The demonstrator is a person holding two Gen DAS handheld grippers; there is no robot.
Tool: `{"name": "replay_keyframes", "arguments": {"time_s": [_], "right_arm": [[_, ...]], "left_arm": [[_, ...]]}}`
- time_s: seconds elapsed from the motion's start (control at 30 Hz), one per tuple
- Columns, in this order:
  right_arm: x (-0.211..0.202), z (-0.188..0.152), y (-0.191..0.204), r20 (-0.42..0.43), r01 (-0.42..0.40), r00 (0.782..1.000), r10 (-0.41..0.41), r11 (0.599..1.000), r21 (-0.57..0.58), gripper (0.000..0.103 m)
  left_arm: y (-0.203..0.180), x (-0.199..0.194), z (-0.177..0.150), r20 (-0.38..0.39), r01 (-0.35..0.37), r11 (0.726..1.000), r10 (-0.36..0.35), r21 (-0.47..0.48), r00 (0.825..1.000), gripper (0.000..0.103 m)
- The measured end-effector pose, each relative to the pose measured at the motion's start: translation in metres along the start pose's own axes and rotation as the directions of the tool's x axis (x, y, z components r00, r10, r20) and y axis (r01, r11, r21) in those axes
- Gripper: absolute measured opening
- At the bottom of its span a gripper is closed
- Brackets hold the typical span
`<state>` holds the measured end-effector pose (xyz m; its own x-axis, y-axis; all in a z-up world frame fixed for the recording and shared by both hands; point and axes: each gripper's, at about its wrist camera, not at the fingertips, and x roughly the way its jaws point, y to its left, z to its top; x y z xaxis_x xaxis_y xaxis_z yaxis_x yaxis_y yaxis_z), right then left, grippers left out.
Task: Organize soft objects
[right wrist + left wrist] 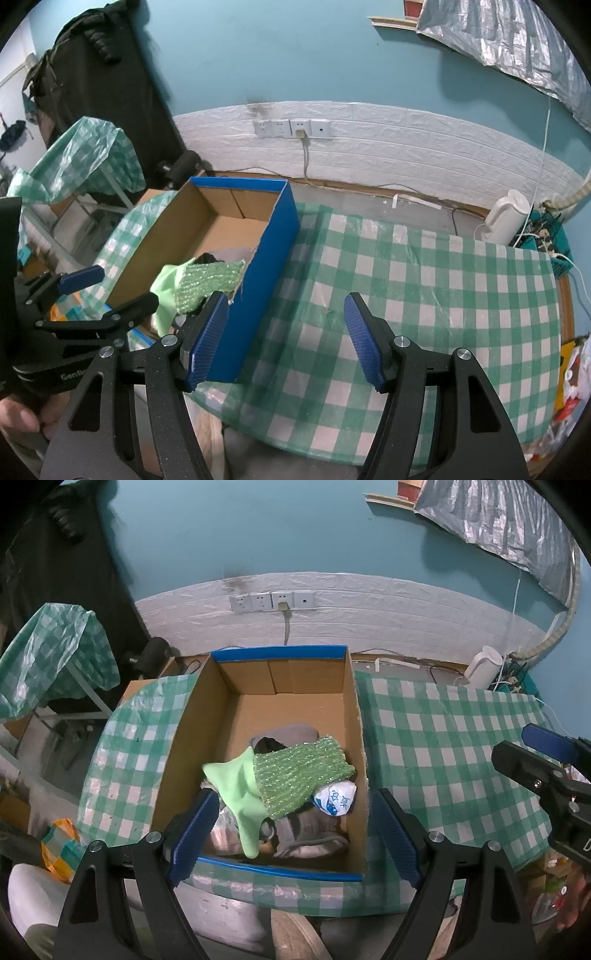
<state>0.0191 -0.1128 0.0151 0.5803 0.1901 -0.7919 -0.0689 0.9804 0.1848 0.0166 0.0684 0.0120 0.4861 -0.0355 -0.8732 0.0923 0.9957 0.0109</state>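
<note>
The left tool (291,834) hangs over the near end of the cardboard box (173,738), its blue pads spread wide with nothing between them; one pad sits inside the near left corner, the other just outside the right wall. The right tool (284,339) also stands apart and empty, over the bare checked cloth of the desk (424,295), with its left pad just beside the box's blue outer wall. The soft things already lie in the near half of the box: a light green cloth (240,794) draped toward the near wall, a green bubble-wrap sheet (303,775) lying across it with its long axis running left to right, a crumpled white and blue bag (336,797) against the right wall, and grey fabric (306,834) beneath. This heap lies straight ahead of and below the left tool, which is plainly the nearer; the right tool would have to cross the box wall to reach it. The bottom of the pile is buried and hard to sort out, and no soft item shows loose on the cloth, so the task looks close to finished.
</note>
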Motion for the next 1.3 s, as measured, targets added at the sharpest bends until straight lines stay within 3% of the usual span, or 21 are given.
{"name": "replay_keyframes", "arguments": {"time_s": [1.3], "right_arm": [[0.0015, -0.0011, 0.0012, -0.002, 0.004, 1.0, -0.004, 1.0, -0.003, 0.065]], "left_arm": [[-0.0048, -0.0011, 0.0021, 0.002, 0.01, 1.0, -0.01, 0.012, 1.0, 0.086]]}}
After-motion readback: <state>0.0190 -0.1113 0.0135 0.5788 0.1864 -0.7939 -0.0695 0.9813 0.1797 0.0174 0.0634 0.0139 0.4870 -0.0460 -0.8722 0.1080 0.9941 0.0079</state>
